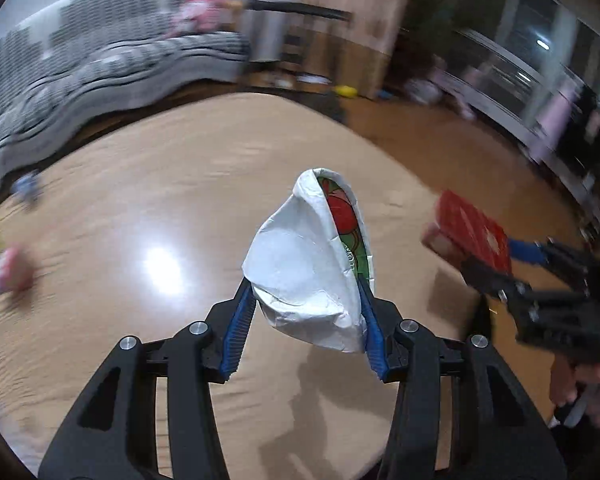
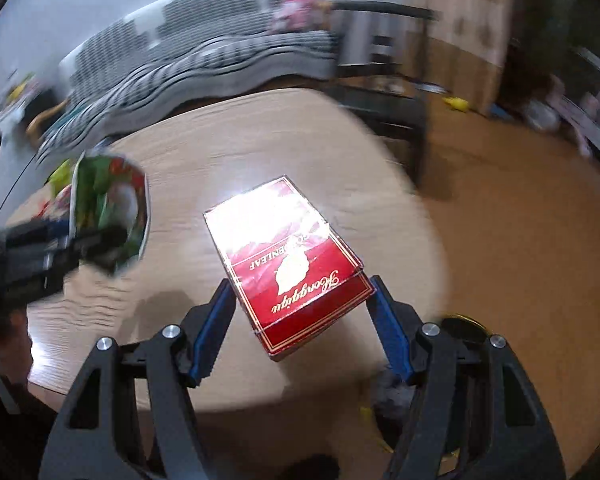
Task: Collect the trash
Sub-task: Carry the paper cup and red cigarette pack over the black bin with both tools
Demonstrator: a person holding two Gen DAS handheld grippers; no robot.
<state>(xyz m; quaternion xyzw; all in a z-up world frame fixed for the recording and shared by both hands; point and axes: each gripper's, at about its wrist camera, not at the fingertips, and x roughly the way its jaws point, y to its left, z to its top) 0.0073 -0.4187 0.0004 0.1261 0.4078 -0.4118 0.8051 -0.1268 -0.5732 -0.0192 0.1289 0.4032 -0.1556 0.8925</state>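
My left gripper (image 1: 306, 280) is clamped on a crushed paper cup (image 1: 308, 264). Its blue pads (image 1: 240, 320) press into the cup's white sides, and the folded mouth shows a red and green print. The cup hangs in the air above the table (image 1: 140, 200), clear of the wood.

My right gripper (image 2: 300, 300) grips a red box (image 2: 288, 264) by its long sides. The box sits flat between the pads (image 2: 214, 320), gold lettering facing up and glare washing out its far end. It too is held up over the table, near the front edge.

In the left view the right gripper (image 1: 512, 264) comes in from the right with the box (image 1: 468, 232) out ahead of it, and my hand (image 1: 588, 384) is on its grip. In the right view the left gripper (image 2: 112, 240) reaches in from the left with the cup (image 2: 108, 208), well apart from the box.

A few small bits of litter (image 1: 12, 268) lie on the table's far left, too blurred to make out. Behind the table stands a grey striped sofa (image 1: 100, 64). Beside my right gripper, off the table's edge, a dark round rim (image 2: 464, 324) shows low down; I cannot tell what it is.
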